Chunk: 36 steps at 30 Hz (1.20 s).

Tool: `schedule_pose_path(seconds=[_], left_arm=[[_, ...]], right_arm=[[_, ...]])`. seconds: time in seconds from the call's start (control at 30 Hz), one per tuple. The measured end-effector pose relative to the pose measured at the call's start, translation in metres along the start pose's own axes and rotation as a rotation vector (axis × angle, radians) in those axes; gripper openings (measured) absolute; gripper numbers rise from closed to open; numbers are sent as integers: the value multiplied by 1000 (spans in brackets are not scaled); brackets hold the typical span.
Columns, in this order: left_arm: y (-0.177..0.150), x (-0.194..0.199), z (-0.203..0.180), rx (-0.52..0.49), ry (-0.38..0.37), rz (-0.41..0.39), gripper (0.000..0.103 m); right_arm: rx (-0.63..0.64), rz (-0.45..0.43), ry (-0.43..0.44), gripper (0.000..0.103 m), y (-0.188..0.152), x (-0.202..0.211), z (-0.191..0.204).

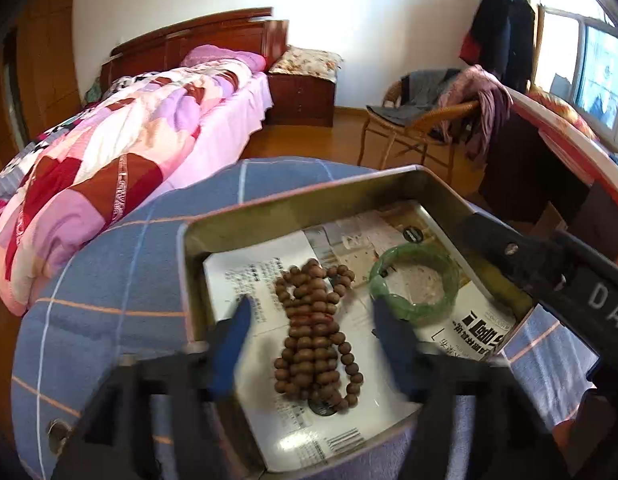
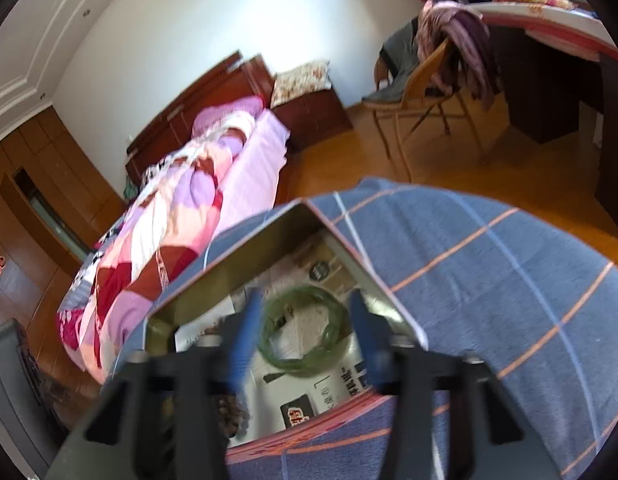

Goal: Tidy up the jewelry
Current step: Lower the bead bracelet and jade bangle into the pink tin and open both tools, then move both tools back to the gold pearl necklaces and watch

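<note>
Beads (image 1: 319,338) lie free between the open left gripper (image 1: 313,316); bangle (image 2: 305,328) lies free between the open right gripper (image 2: 305,320). "DA" marks its body.

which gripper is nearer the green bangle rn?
Right. The right gripper has its open fingers either side of the green bangle in the metal tin. The left gripper straddles the wooden bead string beside it.

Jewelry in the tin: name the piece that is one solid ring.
The green bangle, a single smooth hoop; the brown bead string beside it is a heap of many small beads.
</note>
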<state>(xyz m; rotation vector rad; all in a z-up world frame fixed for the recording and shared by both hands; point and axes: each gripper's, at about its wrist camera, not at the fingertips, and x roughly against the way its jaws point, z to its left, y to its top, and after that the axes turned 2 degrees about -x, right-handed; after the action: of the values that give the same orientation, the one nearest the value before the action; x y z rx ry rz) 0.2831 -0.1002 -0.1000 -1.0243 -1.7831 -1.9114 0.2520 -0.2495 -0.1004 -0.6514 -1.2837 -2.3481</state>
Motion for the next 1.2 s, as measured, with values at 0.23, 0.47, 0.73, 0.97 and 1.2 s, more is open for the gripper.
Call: schedule_pose_path(seconds=[0.23,0.47,0.73,0.97,1.2], left_arm=[[-6,26,10,18,31,-13,73],[-32,48,11,0,58,11,73],[-56,81,18,10,67,6,73],[-70,100,19,-15,72,-2,73],[-82,112,23,-17,68,-7,73]], right_arm=[[45,-47,-70,60,-4,13,6],[75,-59,-131,62,-29,45,9],[75,-43,-142,63,-47,75,8],[121,-38,-125,63,-64,95,19],[164,-23,-92,63,-77,105,34]])
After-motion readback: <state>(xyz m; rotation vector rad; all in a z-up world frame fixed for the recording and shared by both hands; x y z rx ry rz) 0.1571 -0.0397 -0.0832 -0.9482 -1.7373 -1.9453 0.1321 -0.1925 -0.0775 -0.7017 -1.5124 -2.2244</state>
